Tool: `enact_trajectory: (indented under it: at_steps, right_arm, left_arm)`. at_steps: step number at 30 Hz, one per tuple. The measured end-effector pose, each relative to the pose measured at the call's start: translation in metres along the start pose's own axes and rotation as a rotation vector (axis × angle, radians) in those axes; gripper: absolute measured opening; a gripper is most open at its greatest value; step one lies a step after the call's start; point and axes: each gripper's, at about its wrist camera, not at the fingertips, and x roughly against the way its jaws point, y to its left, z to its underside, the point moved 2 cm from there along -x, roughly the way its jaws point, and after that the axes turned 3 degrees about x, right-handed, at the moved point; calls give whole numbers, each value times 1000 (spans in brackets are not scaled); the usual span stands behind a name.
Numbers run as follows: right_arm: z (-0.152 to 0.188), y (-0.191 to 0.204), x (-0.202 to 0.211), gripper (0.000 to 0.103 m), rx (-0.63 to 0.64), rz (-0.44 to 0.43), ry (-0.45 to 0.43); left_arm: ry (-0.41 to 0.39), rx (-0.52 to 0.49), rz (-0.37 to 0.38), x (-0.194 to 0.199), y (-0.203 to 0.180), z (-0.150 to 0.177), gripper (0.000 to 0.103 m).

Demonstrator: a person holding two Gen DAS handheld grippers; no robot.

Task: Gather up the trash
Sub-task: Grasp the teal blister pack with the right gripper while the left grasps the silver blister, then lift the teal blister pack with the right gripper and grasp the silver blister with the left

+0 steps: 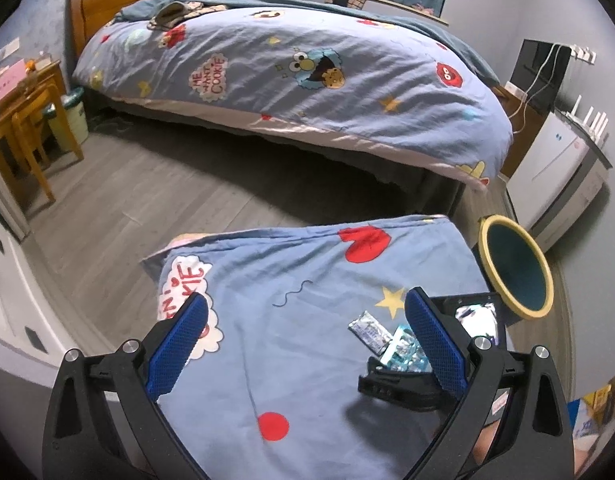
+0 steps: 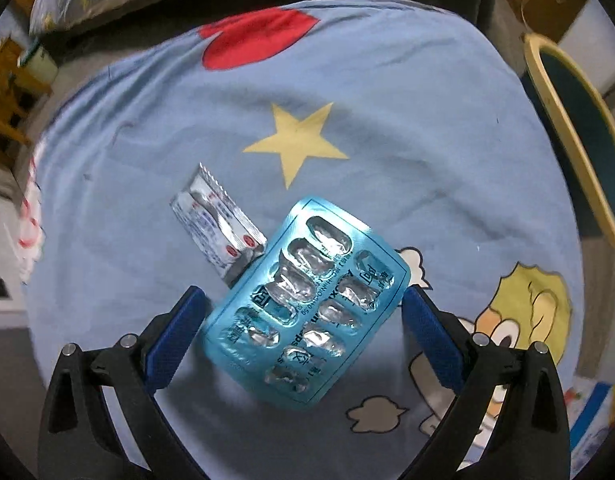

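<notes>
A blue blister pack (image 2: pixel 307 304) with emptied pockets lies between the blue pads of my right gripper (image 2: pixel 303 300), whose jaws stand wide and touch it at both edges. A silver sachet (image 2: pixel 217 226) lies on the blue cartoon bedsheet (image 2: pixel 407 140) just beyond, partly under the pack. In the left wrist view the sachet (image 1: pixel 369 332) and the blister pack (image 1: pixel 405 354) lie beside my right gripper's black body (image 1: pixel 395 388). My left gripper (image 1: pixel 307 316) is open and empty above the sheet, left of the trash.
A round bin with a yellow rim and dark green inside (image 1: pixel 515 268) stands at the bed's right edge; it also shows in the right wrist view (image 2: pixel 579 136). A second bed (image 1: pixel 287 80), a wooden chair (image 1: pixel 23 140) and a white appliance (image 1: pixel 555 168) stand farther off.
</notes>
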Motion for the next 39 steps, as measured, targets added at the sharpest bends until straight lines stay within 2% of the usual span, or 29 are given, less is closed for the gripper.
enact_trajectory:
  at_steps: [2, 7, 9, 13, 14, 17, 22, 26, 31, 34, 39]
  right_arm:
    - [2, 3, 2, 96, 45, 12, -8]
    - [8, -15, 11, 73, 35, -62, 10]
    - [9, -24, 15, 69, 26, -104, 16]
    - [11, -38, 27, 50, 54, -167, -5]
    - [12, -41, 29, 48, 61, -177, -7]
    - [11, -52, 37, 42, 51, -197, -8]
    - [8, -83, 56, 22, 30, -200, -41]
    - [6, -107, 56, 20, -8, -223, -42]
    - [2, -119, 67, 12, -46, -250, -68]
    - [-2, -128, 68, 12, -77, -277, -85]
    - [-2, -136, 57, 13, -97, -283, -47]
  left_arm:
    - [2, -9, -9, -1, -1, 0, 98]
    - [17, -7, -13, -7, -3, 1, 98]
    - [28, -17, -23, -12, -5, 1, 98]
    - [43, -38, -45, -21, -12, 3, 98]
    - [48, -42, -48, -24, -14, 4, 98]
    - [74, -58, -70, -36, -23, 7, 98]
    - [101, -86, -100, -48, -35, 12, 98]
    - [110, -95, -107, -55, -45, 13, 98]
    - [127, -107, -102, -62, -58, 16, 98]
    - [134, -133, -106, -67, -65, 18, 98]
    - [153, -151, -115, -75, -74, 22, 98]
